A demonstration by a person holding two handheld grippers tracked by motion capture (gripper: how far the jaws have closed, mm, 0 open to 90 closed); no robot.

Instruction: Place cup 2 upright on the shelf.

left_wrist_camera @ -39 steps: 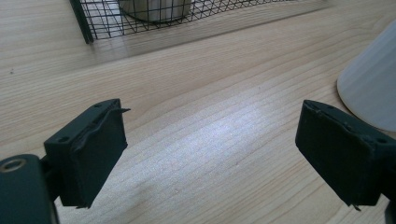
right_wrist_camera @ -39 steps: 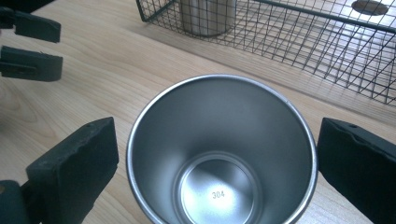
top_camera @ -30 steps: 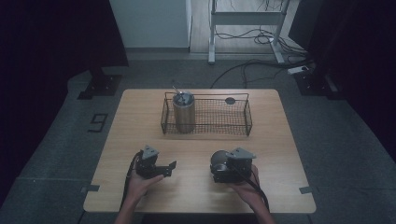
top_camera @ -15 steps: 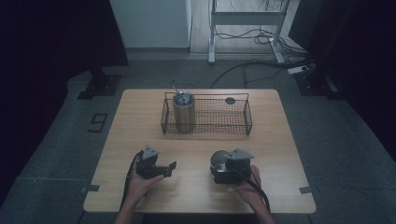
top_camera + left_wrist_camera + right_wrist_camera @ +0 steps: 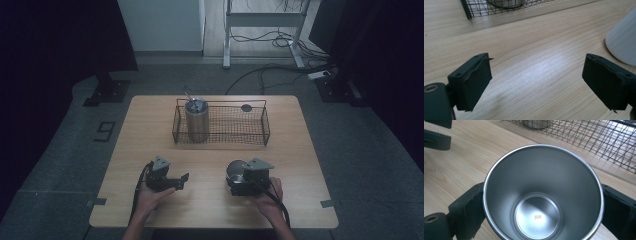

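Observation:
A steel cup (image 5: 541,195) stands upright on the table, open end up, and is empty inside. My right gripper (image 5: 543,188) has just been closing its jaws on it, and a pad now lies against each side of the cup wall. From above, the cup (image 5: 234,169) is at the front right with the right gripper (image 5: 236,176) around it. My left gripper (image 5: 182,181) rests at the front left, pointing right. In its own view the left gripper (image 5: 537,58) is open over bare wood, with the cup (image 5: 624,40) off to the right.
A black wire basket (image 5: 220,142) stands across the back middle of the table. A taller steel cup (image 5: 196,122) with a thin utensil in it stands in the basket's left end. A small dark disc (image 5: 246,107) shows at the basket's far side.
Seen from above, both hands, the cup and the basket keep their places; no shift is visible.

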